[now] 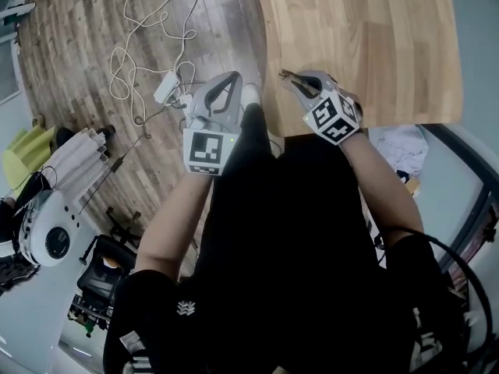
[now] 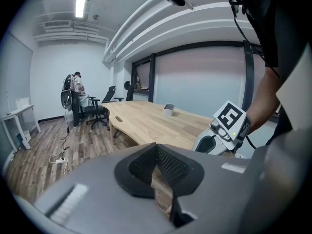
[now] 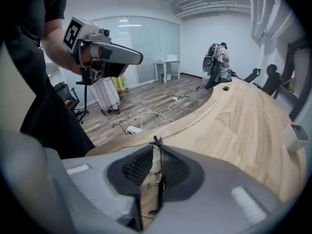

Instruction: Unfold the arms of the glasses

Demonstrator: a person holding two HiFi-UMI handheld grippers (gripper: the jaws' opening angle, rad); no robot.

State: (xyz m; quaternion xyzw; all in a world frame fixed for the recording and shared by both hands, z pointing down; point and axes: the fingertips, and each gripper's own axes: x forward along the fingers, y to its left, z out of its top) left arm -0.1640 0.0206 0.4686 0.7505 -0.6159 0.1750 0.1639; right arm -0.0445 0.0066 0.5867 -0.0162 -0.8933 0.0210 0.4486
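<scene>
Right gripper view: right tool [image 3: 155,154] closed on the glasses [image 3: 160,178]. Thin dark frame stands upright btw the pads w/ its tip poking out past them, above the near edge of the counter [image 3: 243,116]. Left gripper view: left tool [image 2: 156,149] fully closed, nothing btw the pads. Head view: tools side by side, not touching; left one is off the counter, over the floor [image 1: 78,37].
</scene>
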